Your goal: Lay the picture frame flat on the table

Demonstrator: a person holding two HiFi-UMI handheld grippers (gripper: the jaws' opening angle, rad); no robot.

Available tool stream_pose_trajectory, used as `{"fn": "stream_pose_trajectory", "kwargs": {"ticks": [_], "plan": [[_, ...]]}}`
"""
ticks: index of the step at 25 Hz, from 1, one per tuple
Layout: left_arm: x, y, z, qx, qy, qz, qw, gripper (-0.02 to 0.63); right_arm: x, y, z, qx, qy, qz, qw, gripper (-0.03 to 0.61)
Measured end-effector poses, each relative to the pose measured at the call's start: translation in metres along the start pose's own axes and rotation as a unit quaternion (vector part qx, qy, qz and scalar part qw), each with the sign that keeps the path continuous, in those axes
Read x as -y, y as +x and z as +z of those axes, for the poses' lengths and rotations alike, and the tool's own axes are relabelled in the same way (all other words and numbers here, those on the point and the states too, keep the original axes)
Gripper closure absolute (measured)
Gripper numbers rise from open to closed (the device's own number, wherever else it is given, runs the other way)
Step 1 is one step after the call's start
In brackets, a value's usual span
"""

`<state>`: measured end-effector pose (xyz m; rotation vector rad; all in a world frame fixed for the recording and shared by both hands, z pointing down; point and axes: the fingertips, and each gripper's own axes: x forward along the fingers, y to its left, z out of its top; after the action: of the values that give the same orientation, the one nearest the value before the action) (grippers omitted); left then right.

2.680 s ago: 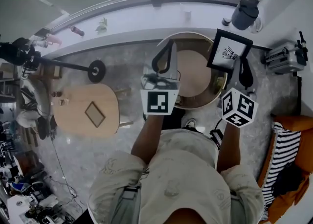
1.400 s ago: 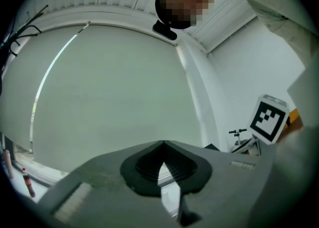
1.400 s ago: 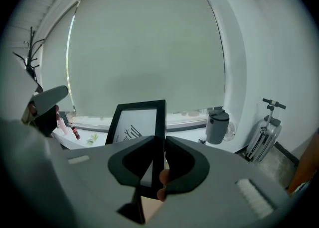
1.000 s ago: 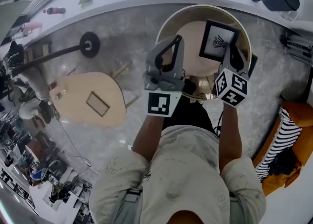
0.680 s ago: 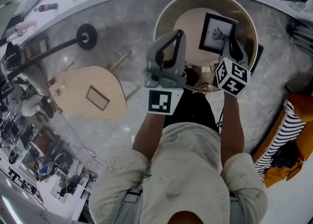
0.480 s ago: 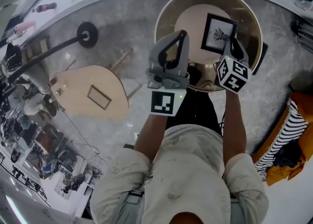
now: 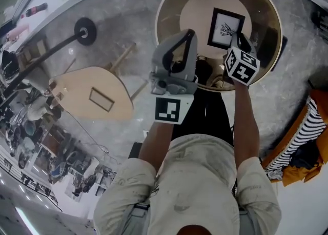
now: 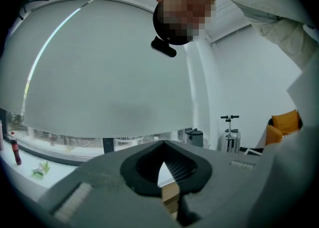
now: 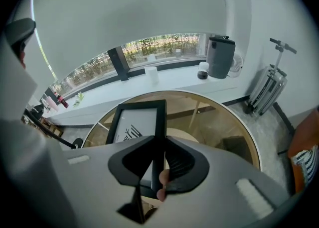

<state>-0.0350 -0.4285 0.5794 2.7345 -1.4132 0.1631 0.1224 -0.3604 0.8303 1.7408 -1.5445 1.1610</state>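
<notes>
1. Right gripper (image 7: 234, 41) (image 9: 159, 145): jaws clamped on one long edge of the picture frame (image 7: 225, 27) (image 9: 137, 122), with the thin black moulding pinched between the pads.
2. The frame is over the round table (image 7: 171, 18), above its pale wooden disc (image 7: 197, 13). It sits tilted, not flat; I cannot tell whether it touches the top.
3. Left gripper (image 7: 187, 35) (image 8: 163, 143): jaw tips together, nothing between them. It is just left of the frame and apart from it.
4. Open room: bare wood left of the frame, and a bare glass ring all round the disc.
5. Frame: rectangular, black border, white mat, dark branching drawing. Table: tinted glass with a gold-coloured circular rim.
</notes>
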Motion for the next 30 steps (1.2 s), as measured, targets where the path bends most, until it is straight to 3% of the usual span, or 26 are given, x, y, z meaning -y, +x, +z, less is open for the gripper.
{"fn": "stream_pose_trajectory", "kwargs": {"ticks": [16, 30], "plan": [[-0.005, 0.001, -0.032, -0.014, -0.023, -0.027, 0.9993, 0.611, 0.01, 0.057, -0.063, -0.073, 0.021, -0.024, 0.997, 0.508], [-0.003, -0.009, -0.033, -0.016, -0.023, -0.045, 0.9986, 0.611, 0.009, 0.062, -0.075, -0.096, 0.027, -0.042, 0.994, 0.485]]}}
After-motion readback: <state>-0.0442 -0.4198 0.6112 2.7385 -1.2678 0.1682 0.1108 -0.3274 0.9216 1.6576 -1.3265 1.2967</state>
